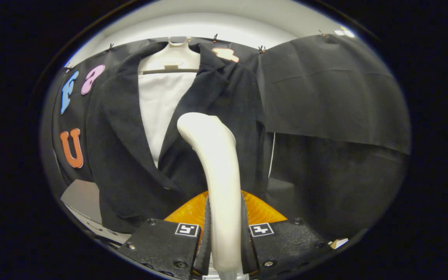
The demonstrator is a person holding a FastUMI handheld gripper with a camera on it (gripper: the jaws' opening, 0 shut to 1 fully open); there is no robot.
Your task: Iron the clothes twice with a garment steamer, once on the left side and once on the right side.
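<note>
The jacket (130,155) is dark and big. It hangs on a pale hanger (171,58) in front of the black cloth wall (333,89), well beyond the tongs. The front is open and a white shirt (158,109) shows in the gap between the two sides. The bottom of the jacket is hidden behind the tongs and the orange part, so its hem on that side is hard to see. The hook of the hanger is cut off by the top of the cloth.

The garment steamer (216,167) is white and smooth. Its long handle stands up between the two fingers and bends a little to the left at the top. Its rounded top covers part of the jacket's right side. Whether it touches the jacket cannot be told. An orange see-through part (263,212) sits low behind the handle, and most of it is hidden.

The tongs (224,233) are clenched on the steamer's handle, with one black finger (207,233) pressing each side. The very bottom of the handle is cut off.

A thin white cord (272,153) hangs just right of the jacket.
</note>
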